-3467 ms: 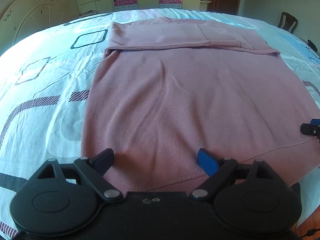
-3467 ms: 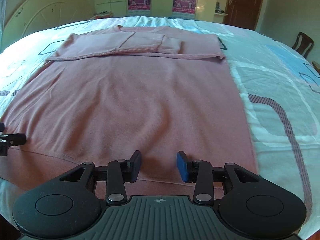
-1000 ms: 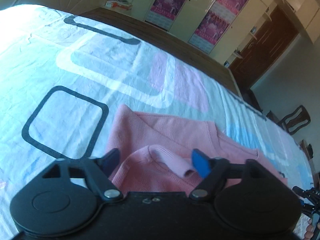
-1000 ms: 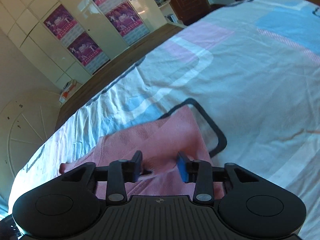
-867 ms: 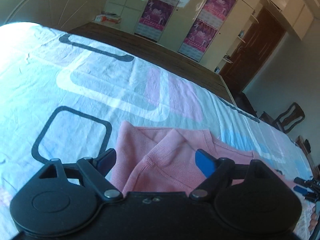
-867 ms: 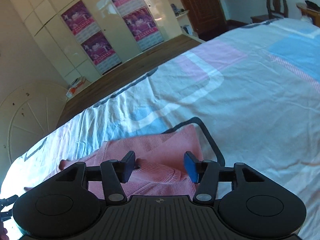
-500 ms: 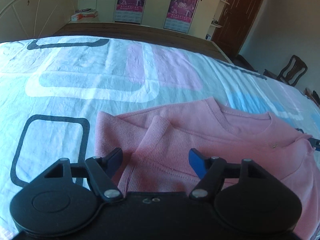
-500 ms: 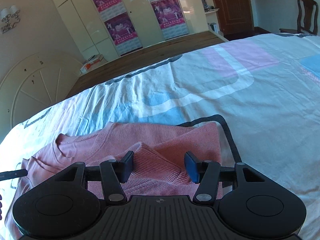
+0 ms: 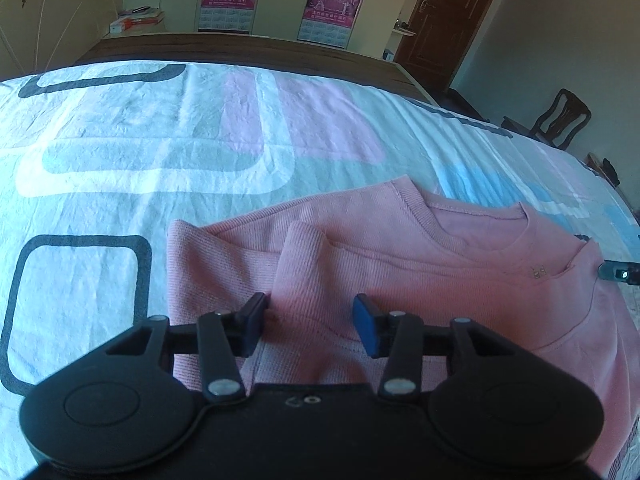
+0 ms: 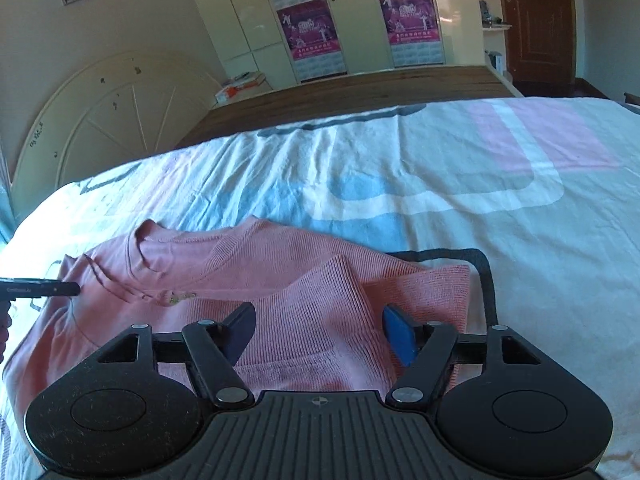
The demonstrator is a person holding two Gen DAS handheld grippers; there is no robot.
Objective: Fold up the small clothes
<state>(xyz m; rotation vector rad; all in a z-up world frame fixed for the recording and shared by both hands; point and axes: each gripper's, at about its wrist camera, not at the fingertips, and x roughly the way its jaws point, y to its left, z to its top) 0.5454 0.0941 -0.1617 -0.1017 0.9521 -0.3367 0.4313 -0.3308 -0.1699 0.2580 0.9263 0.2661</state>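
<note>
A pink sweater (image 9: 420, 280) lies folded over on the patterned bed sheet (image 9: 160, 152), its hem edge up near the ribbed neckline (image 9: 480, 236). My left gripper (image 9: 310, 322) hovers over the sweater's left folded corner. Its jaws are closing, with flat fabric between them that the pads do not press. My right gripper (image 10: 320, 326) is over the right folded corner. Its jaws are opening around a loose hump of sweater (image 10: 328, 304) that neither pad pinches. Each view shows the other gripper's tip at its edge: right gripper (image 9: 618, 274), left gripper (image 10: 40, 288).
The bed's far wooden edge (image 9: 260, 50) runs behind the sheet. Beyond it stand cream wardrobes with posters (image 10: 308, 32) and a dark door (image 9: 444, 20). A wooden chair (image 9: 564, 118) stands at the right. A white headboard (image 10: 100, 120) is at the left.
The hem, carried up from the near edge, now lies on the sweater's top part. Both views rolled back to level. The left jaws narrowed and the right jaws widened, letting go of the fabric.
</note>
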